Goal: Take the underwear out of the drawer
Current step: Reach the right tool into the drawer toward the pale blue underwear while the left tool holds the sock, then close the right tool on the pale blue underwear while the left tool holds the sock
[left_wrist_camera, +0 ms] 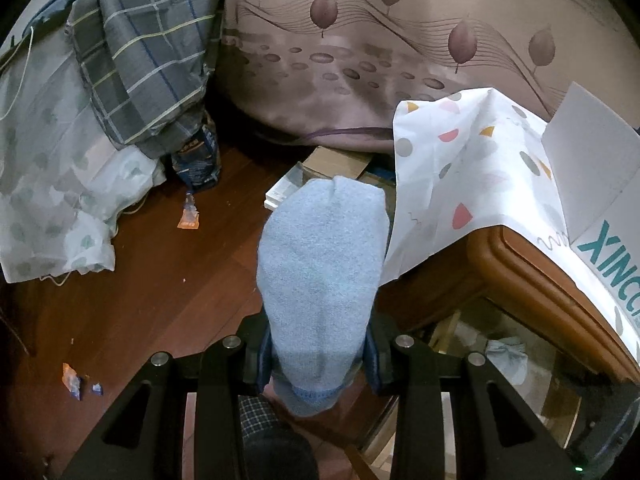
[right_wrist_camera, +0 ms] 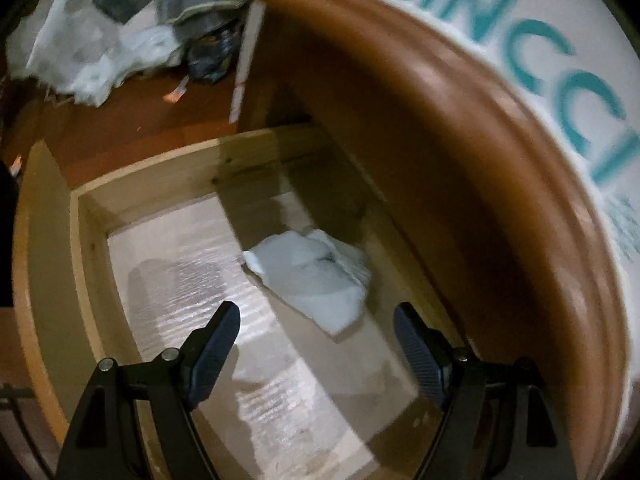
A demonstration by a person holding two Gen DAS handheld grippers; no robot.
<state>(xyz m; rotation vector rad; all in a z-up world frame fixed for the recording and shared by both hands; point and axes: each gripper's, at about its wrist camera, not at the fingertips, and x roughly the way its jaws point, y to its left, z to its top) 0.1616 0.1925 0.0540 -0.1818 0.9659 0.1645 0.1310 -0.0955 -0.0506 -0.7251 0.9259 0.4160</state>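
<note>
the left claw (left_wrist_camera: pixel 320 364) is closed on one blue underwear (left_wrist_camera: pixel 320 280) hanging outside the drawer (right_wrist_camera: pixel 52 240), while the empty right claw (right_wrist_camera: pixel 318 344), wide open, hovers over a pale piece (right_wrist_camera: pixel 312 276) near the drawer's back; light, limp cloth, best pinched at a raised fold.

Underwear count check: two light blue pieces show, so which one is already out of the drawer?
The light blue piece clamped in the left tool; the other piece lies on the drawer floor.
</note>
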